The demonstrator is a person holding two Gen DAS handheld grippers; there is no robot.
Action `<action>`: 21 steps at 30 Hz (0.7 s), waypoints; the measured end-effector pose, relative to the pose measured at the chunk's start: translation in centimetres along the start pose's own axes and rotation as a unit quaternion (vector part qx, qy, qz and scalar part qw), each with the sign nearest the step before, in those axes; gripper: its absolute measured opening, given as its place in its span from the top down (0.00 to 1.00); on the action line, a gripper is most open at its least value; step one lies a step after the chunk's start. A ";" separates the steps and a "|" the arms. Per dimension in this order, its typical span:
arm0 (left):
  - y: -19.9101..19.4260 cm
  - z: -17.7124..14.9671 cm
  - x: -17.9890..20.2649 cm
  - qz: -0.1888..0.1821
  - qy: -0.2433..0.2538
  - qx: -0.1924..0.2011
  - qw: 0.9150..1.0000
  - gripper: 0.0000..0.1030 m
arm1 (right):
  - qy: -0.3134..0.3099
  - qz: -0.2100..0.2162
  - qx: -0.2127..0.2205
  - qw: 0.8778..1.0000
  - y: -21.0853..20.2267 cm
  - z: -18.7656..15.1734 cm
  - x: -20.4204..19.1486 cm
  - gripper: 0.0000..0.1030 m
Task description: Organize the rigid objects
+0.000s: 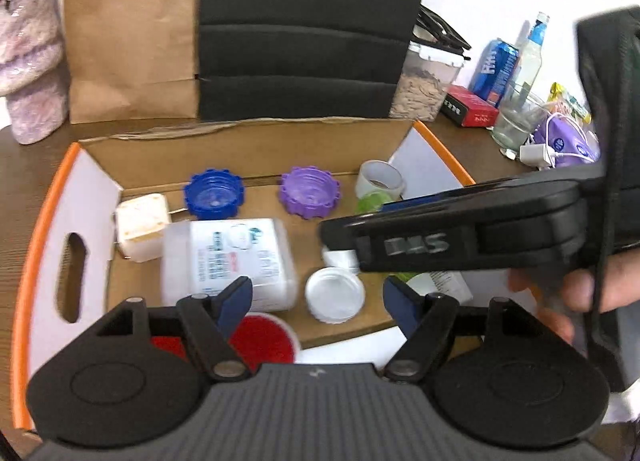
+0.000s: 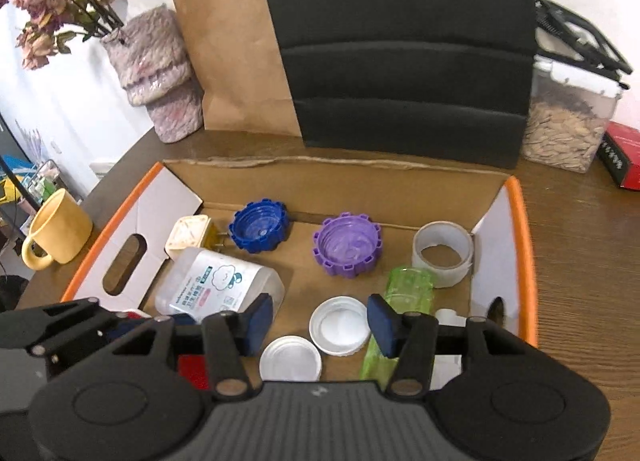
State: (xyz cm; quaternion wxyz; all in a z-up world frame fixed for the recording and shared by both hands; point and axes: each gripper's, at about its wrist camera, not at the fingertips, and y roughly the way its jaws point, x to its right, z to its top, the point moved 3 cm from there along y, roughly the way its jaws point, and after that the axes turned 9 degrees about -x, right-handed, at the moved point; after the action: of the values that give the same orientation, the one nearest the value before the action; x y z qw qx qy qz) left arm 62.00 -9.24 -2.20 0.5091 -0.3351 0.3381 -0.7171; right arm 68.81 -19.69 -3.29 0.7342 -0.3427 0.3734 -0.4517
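Both tools hang above an open cardboard box with orange-edged white flaps [image 2: 524,245], which sits on a brown wood-grain surface [image 2: 580,261]. The left tool [image 1: 316,301] has its blue-padded fingers spread wide and holds nothing; in its own view a white ribbed plastic cap [image 1: 335,294] lies between them and a red round lid [image 1: 266,339] shows at 7 o'clock of that cap. The right tool [image 2: 322,321] is likewise spread and empty, over the same white cap [image 2: 340,326] and a second shallow white lid [image 2: 290,359]. A clear green plastic tube [image 2: 408,289] lies at 3 o'clock of the cap, passing under the right finger.

Deeper in the box, at 12 o'clock, rest a blue toothed screw cap [image 2: 260,231] and a purple toothed screw cap [image 2: 347,245], well apart. A roll of clear tape [image 2: 442,253] sits at 2 o'clock by the right flap. A white labelled plastic container [image 2: 218,287] lies on its side at 10 o'clock, with a cream square charger plug [image 2: 188,237] just behind it.
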 end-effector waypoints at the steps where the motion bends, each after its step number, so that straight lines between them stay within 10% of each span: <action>1: -0.7 -0.1 -0.3 0.005 -0.002 0.002 1.000 0.28 | 0.002 0.000 0.003 1.000 -0.7 -0.1 0.1 0.47; 14: -18.6 -1.2 0.5 0.050 -0.004 0.131 0.990 0.22 | -0.036 -0.048 0.119 0.991 -18.9 -3.1 -4.4 0.36; 21: -28.9 -4.7 2.0 0.069 -0.014 0.275 0.959 0.03 | -0.063 -0.060 0.236 0.968 -28.8 -7.8 -8.1 0.23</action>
State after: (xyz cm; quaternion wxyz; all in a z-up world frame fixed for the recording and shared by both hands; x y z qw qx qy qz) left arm 43.11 -3.21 19.38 0.6344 -0.1678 0.1432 -0.7408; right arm 47.90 -23.84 19.04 0.7880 -0.2096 0.1878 -0.5476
